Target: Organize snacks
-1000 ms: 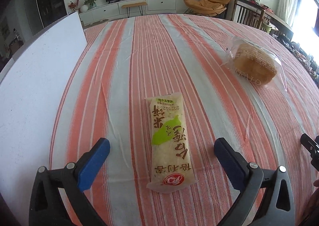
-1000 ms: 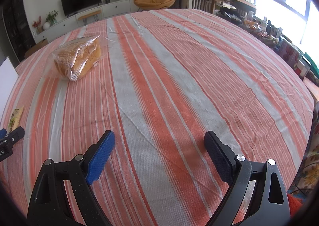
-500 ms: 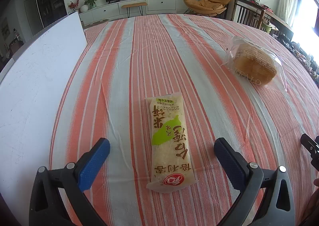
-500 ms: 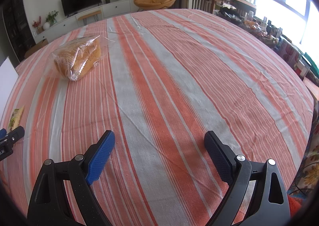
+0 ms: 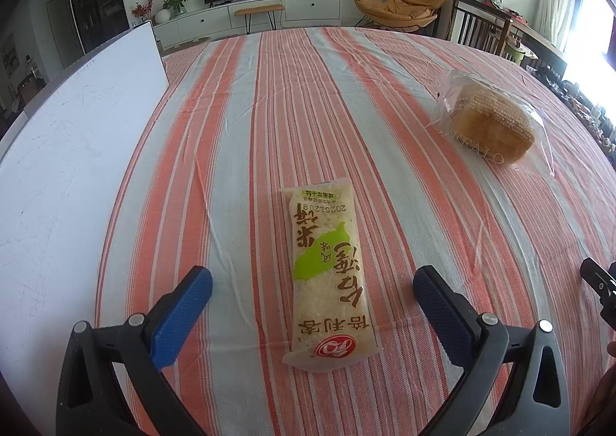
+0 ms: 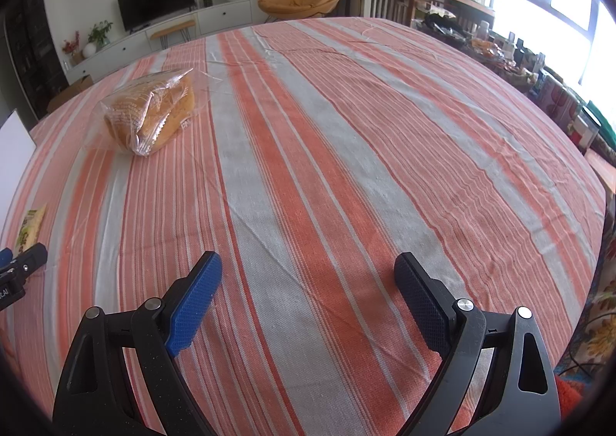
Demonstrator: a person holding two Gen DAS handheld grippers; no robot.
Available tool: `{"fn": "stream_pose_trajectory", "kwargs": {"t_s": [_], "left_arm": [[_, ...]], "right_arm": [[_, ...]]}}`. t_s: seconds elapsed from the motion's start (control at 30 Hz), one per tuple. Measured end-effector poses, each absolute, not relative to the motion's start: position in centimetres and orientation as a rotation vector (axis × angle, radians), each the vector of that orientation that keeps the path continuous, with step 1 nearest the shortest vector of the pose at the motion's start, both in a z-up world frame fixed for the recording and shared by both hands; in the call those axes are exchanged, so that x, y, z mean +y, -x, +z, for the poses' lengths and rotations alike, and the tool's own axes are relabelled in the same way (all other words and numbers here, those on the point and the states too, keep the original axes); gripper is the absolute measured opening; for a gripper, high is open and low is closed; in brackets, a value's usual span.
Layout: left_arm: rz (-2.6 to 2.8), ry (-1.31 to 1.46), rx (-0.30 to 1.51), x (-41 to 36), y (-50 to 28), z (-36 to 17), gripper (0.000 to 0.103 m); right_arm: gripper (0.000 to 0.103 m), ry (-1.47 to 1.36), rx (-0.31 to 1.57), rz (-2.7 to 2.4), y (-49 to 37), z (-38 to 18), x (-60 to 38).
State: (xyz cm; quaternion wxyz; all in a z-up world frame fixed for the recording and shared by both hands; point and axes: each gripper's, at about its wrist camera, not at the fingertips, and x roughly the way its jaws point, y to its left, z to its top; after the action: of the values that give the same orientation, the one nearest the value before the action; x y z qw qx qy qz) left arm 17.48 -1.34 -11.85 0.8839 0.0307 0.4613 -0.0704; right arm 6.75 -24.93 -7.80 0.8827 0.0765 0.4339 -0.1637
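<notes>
A long yellow-green snack packet (image 5: 327,270) lies on the striped tablecloth, its near end between the fingers of my left gripper (image 5: 313,289), which is open and empty just above the cloth. A bagged bread loaf (image 5: 491,128) lies to the far right of the packet. In the right wrist view the loaf (image 6: 150,112) sits at the far left, and the packet (image 6: 29,228) shows at the left edge. My right gripper (image 6: 308,274) is open and empty over bare cloth, well away from both snacks.
A white board (image 5: 65,151) lies along the table's left side, and its corner shows in the right wrist view (image 6: 13,158). The table's right edge (image 6: 600,181) borders a cluttered sideboard. A tip of the right gripper (image 5: 600,285) shows at the right edge.
</notes>
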Motion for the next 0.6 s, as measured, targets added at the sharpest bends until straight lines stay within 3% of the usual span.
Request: {"fn": "stream_pose_trajectory", "kwargs": {"t_s": [0.5, 0.6], "left_arm": [[-0.146, -0.064, 0.96, -1.3, -17.5, -11.9, 0.103], [-0.146, -0.064, 0.96, -1.3, -17.5, -11.9, 0.103]], "right_arm": [[0.093, -0.164, 0.904, -0.331, -6.6, -7.7, -24.9], [0.091, -0.268, 0.837, -0.309, -5.5, -6.1, -26.4]]}}
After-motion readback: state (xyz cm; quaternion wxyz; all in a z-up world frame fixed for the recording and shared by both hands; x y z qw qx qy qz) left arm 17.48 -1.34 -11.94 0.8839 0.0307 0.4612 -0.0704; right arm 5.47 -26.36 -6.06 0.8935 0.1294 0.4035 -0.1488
